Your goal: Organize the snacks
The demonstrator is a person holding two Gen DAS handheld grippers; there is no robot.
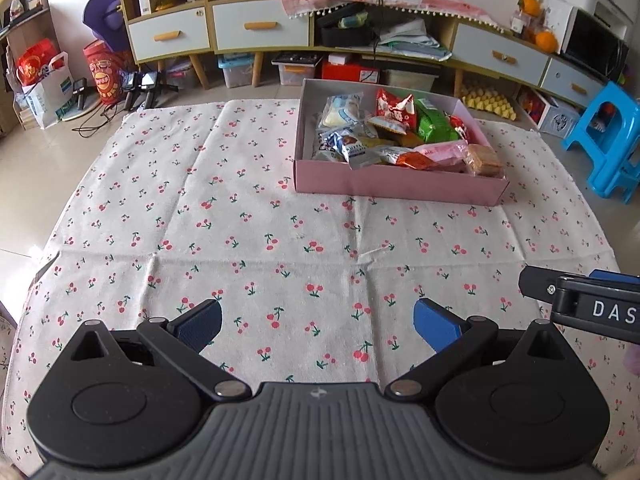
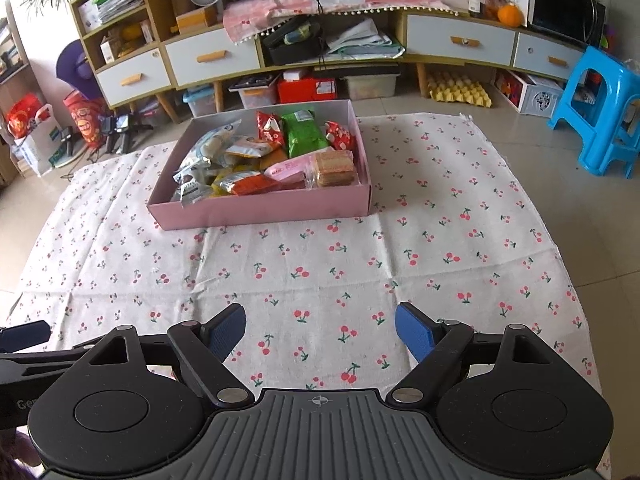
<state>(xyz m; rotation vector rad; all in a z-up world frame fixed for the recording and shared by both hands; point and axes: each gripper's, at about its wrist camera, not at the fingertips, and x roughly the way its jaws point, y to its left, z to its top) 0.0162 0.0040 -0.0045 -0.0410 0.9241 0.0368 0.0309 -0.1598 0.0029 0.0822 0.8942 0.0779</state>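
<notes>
A shallow pink box (image 1: 392,186) (image 2: 260,210) lies on the cherry-print cloth (image 1: 240,216) (image 2: 440,240) and holds several wrapped snacks (image 1: 400,136) (image 2: 272,152), among them a green packet (image 2: 305,131), red packets and a clear pack of biscuits (image 2: 334,168). Well short of the box, my left gripper (image 1: 318,326) hangs open over bare cloth with nothing between its blue pads. My right gripper (image 2: 320,330) is open too, also over bare cloth on the near side of the box. Its black arm shows at the right edge of the left wrist view.
The cloth covers a low surface on a tiled floor. Behind it runs a long cabinet (image 2: 320,40) with drawers, bins and boxes beneath. A blue plastic stool (image 2: 600,112) stands at the right. Bags and cables lie at the left (image 1: 44,88).
</notes>
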